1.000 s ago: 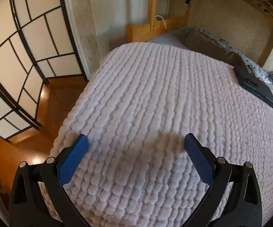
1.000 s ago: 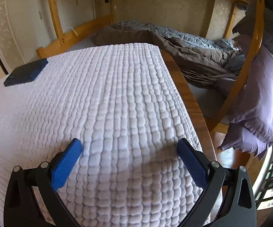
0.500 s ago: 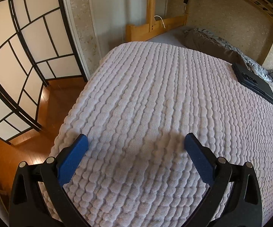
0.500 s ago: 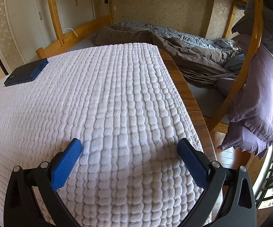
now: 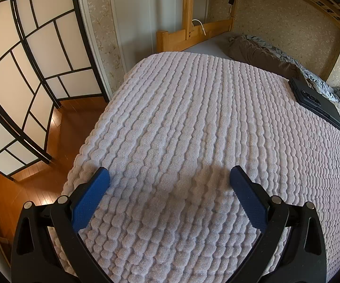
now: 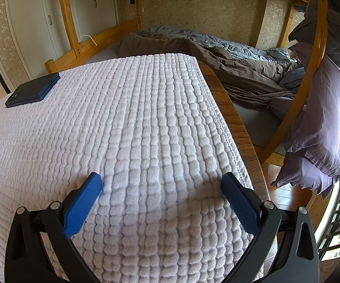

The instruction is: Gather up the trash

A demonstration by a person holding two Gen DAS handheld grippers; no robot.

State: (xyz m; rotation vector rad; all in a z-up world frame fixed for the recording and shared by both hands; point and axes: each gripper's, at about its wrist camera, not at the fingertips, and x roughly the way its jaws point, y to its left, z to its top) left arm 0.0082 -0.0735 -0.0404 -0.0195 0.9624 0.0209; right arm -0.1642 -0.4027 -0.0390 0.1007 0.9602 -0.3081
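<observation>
Left claw point(image 5: 169, 176) and right claw point(image 6: 161, 184) are held wide open, empty, over the white textured blanket point(image 5: 205, 122). A dark flat case point(image 6: 33, 89), possibly a phone, is seen lying on it.

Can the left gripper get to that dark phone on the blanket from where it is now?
Probably yes. The left gripper is open over the white blanket, and only bare blanket lies between it and the phone, far off to its right.
</observation>
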